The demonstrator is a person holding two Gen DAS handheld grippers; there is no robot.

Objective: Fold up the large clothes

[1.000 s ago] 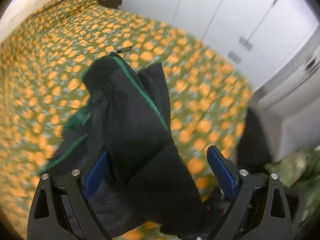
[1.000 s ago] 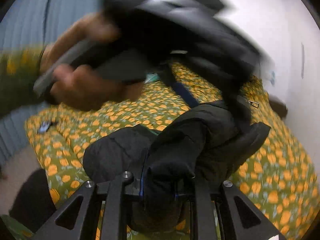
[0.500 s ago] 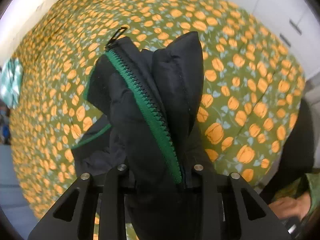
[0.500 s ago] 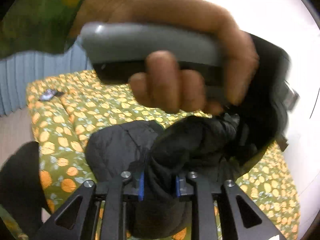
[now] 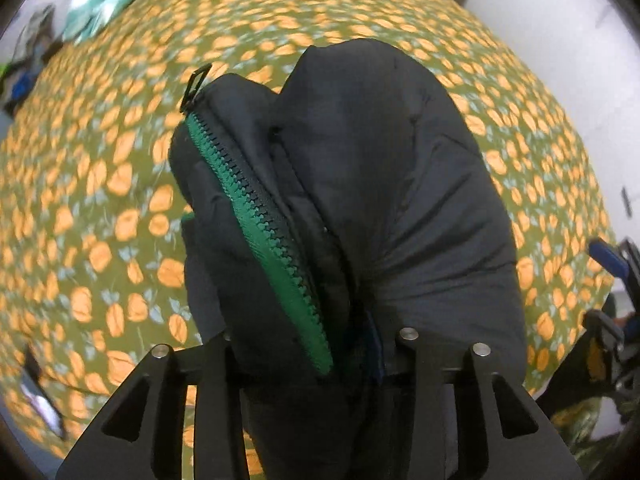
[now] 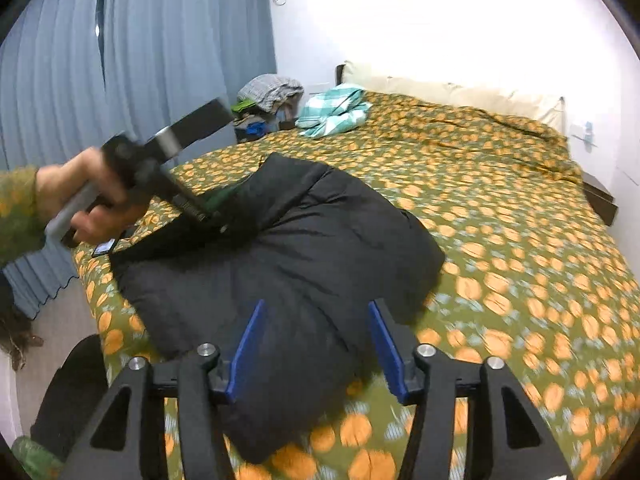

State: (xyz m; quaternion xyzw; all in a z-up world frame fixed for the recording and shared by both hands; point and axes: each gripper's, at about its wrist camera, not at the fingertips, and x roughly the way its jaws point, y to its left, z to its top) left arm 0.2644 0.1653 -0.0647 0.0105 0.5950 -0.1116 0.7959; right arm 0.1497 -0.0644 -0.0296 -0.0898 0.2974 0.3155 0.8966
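I am holding a black padded jacket (image 6: 288, 264) over the near corner of a bed (image 6: 520, 248) covered in a green spread with orange print. The jacket is lying bunched in a thick mound on the spread, one fold raised toward the left gripper (image 6: 212, 216).

In the left wrist view, the left gripper (image 5: 320, 340) is pointing steeply down and clamping a thick wad of the jacket (image 5: 380, 184); the padding is filling the gap between its fingers, and its jaws have just been easing slightly wider around that wad. The green zipper (image 5: 260, 224) is running up the held fold, with its black pull tab (image 5: 196, 86) sticking out at the top.

In the right wrist view, the right gripper (image 6: 316, 344) is standing with its blue pads (image 6: 246, 344) apart, having just been opening, and the jacket is lying below and ahead of them, with nothing pinched. A hand (image 6: 88, 196) in a green patterned sleeve is gripping the handle of the left gripper at the jacket's far left edge.

A teal checked cloth (image 6: 334, 110) is lying near the head of the bed, beside a heap of clothes (image 6: 268, 94) by the grey-blue curtain (image 6: 140, 60). Pale pillows (image 6: 460, 92) are lining the headboard end.
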